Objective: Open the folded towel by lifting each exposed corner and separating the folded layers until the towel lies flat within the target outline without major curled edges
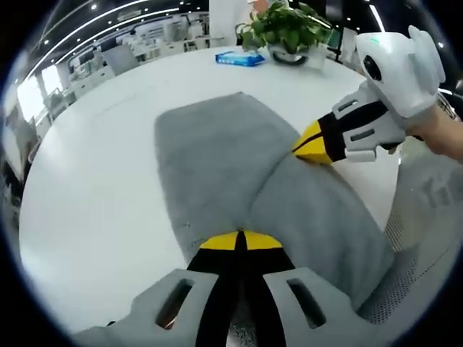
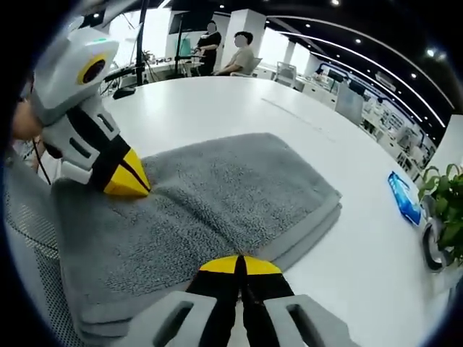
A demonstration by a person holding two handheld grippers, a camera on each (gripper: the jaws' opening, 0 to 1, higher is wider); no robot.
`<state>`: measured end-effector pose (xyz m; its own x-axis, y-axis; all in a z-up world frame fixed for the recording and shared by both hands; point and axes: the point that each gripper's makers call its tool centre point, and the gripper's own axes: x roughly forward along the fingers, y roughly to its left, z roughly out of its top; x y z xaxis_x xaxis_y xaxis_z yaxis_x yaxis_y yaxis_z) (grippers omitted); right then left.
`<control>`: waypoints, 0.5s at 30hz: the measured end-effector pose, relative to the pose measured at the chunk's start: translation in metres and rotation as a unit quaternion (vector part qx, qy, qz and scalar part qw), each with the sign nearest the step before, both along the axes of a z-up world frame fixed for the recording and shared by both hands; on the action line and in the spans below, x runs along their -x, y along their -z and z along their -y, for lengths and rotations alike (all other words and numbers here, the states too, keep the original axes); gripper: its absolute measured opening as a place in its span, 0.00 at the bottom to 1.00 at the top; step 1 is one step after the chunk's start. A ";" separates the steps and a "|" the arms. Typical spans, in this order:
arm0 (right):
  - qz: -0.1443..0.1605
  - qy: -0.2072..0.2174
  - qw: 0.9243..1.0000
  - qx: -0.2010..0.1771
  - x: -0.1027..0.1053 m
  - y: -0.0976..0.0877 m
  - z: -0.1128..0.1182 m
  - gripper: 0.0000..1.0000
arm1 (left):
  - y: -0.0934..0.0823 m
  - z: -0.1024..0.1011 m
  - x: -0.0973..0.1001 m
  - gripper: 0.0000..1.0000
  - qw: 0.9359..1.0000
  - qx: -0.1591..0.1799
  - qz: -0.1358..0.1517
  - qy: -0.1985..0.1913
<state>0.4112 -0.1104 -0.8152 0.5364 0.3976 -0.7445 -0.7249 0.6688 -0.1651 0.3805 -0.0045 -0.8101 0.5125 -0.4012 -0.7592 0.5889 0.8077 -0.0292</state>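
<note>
A grey towel (image 1: 217, 159) lies folded on the white round table (image 1: 94, 195), and its stacked layers show along one edge (image 2: 318, 217). My left gripper (image 1: 240, 240) is at the near edge of the towel, its yellow-tipped jaws closed together on the cloth. It also comes into the right gripper view, where the left gripper (image 2: 129, 182) presses its tip into the towel's surface. My right gripper (image 2: 240, 264) is shut on the towel's edge. In the left gripper view the right gripper (image 1: 315, 146) pinches the cloth where a fold ridge runs away from it.
A blue packet (image 1: 239, 58) and a potted plant (image 1: 286, 29) stand at the far side of the table; the same blue packet (image 2: 404, 196) and plant (image 2: 445, 210) sit right of the towel. White mesh chair fabric (image 1: 416, 246) lies under the towel's near end. Two people (image 2: 235, 54) sit beyond the table.
</note>
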 end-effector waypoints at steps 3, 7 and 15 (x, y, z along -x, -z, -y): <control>0.003 0.001 1.000 -0.001 -0.002 0.000 0.000 0.00 | 0.000 0.002 0.001 0.00 1.000 -0.006 -0.005 0.005; 0.008 0.002 1.000 0.000 -0.005 0.000 0.000 0.00 | 0.001 0.004 0.004 0.00 1.000 -0.013 -0.011 0.015; 0.013 0.007 1.000 -0.003 -0.009 0.000 0.001 0.00 | 0.002 0.007 0.008 0.00 1.000 -0.017 -0.010 0.023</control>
<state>0.4205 -0.1114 -0.8150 0.5617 0.3945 -0.7272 -0.7109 0.6798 -0.1803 0.3729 -0.0119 -0.8117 0.4785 -0.3973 -0.7831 0.6249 0.7806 -0.0142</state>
